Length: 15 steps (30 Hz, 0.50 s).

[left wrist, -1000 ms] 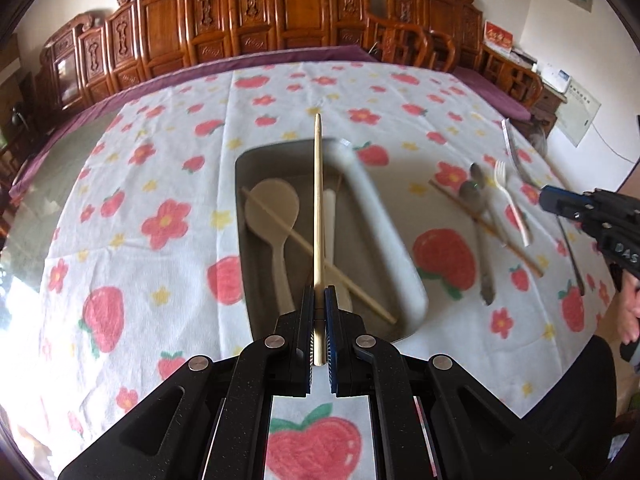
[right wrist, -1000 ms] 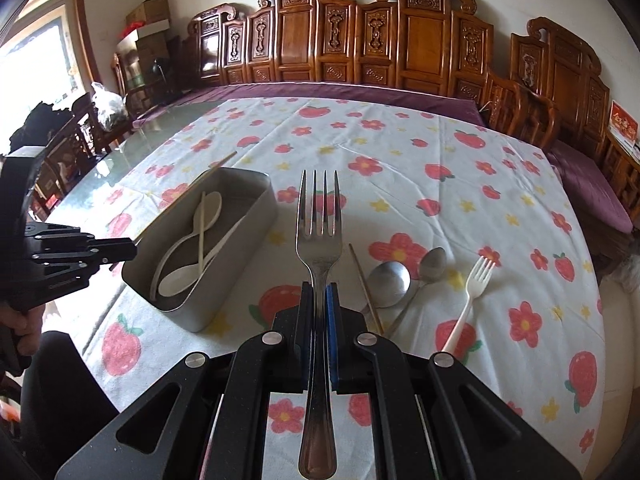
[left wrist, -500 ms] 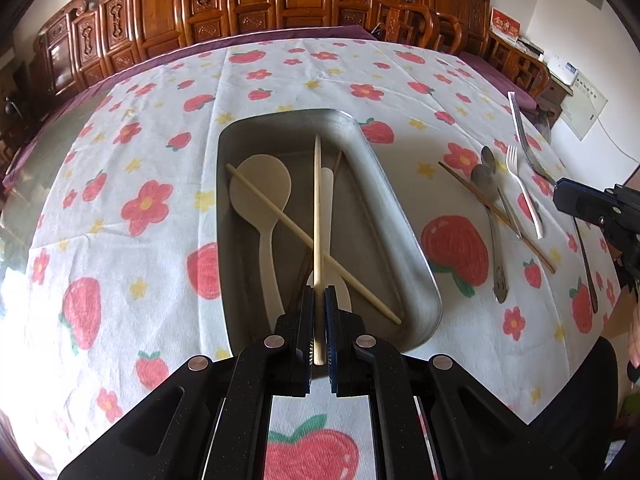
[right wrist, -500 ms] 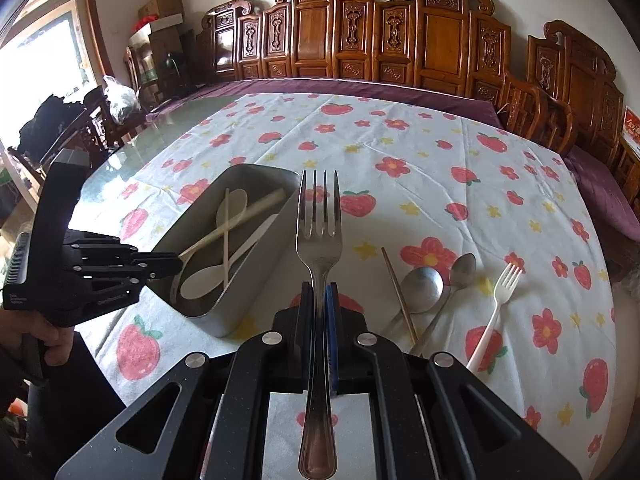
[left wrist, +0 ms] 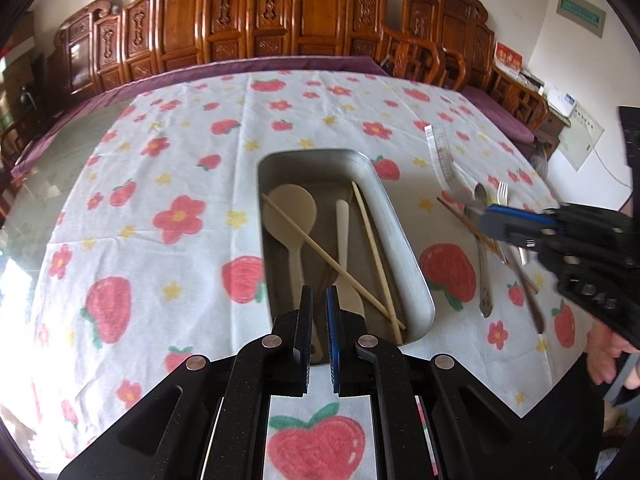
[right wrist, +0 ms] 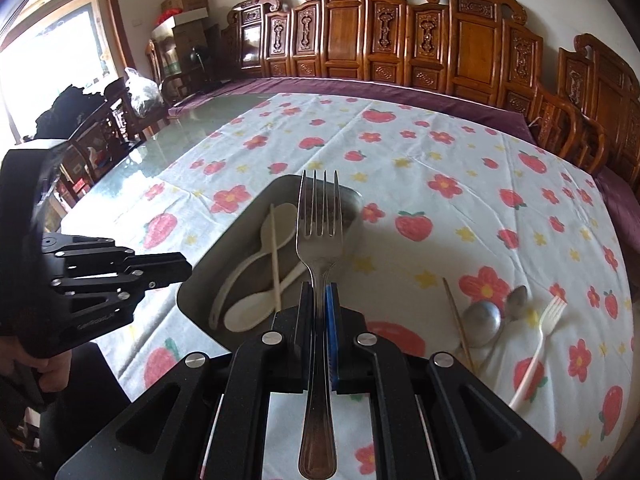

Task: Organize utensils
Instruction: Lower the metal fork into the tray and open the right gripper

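Metal fork (right wrist: 319,240) held over the tray (right wrist: 240,220).
The right gripper (right wrist: 319,292) clamps its neck, tines out above the tray's far end; the left gripper (left wrist: 316,300), nearly closed and empty, hangs over the tray's near edge, two chopsticks (left wrist: 374,256) inside.

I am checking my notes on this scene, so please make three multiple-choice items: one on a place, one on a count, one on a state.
1. Where does the white plastic fork lie? A in the tray; B in a gripper; C on the cloth.
2. How many tines has the metal fork? A four; B three; C five.
3. The right gripper is: A open and empty; B shut on the metal fork; C shut on a spoon.

C: it lies on the cloth beside the metal spoons.
A: four tines show.
B: its pads clamp the handle.
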### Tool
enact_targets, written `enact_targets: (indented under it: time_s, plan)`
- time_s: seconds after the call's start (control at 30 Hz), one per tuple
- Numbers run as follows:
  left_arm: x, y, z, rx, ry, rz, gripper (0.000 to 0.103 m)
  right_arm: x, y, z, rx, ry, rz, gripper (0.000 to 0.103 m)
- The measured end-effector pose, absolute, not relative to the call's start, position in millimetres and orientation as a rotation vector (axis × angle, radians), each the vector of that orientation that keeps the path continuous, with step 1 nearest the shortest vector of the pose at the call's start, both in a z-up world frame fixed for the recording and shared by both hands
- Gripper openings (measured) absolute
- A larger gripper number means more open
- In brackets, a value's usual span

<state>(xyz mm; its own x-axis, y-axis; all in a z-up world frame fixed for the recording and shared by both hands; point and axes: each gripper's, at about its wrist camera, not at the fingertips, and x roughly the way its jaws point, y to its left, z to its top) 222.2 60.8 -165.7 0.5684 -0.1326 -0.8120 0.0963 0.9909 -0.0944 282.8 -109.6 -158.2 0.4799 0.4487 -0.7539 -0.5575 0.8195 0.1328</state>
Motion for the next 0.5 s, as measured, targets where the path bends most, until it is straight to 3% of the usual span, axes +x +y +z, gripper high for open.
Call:
enact_targets:
  time_s: [0.5]
  plan:
    - [192.5,104.6,-133.3,-0.070,0.889,-0.066,0.006,321.6,-27.5,-193.4,-0.154,0.949,0.623,0.008]
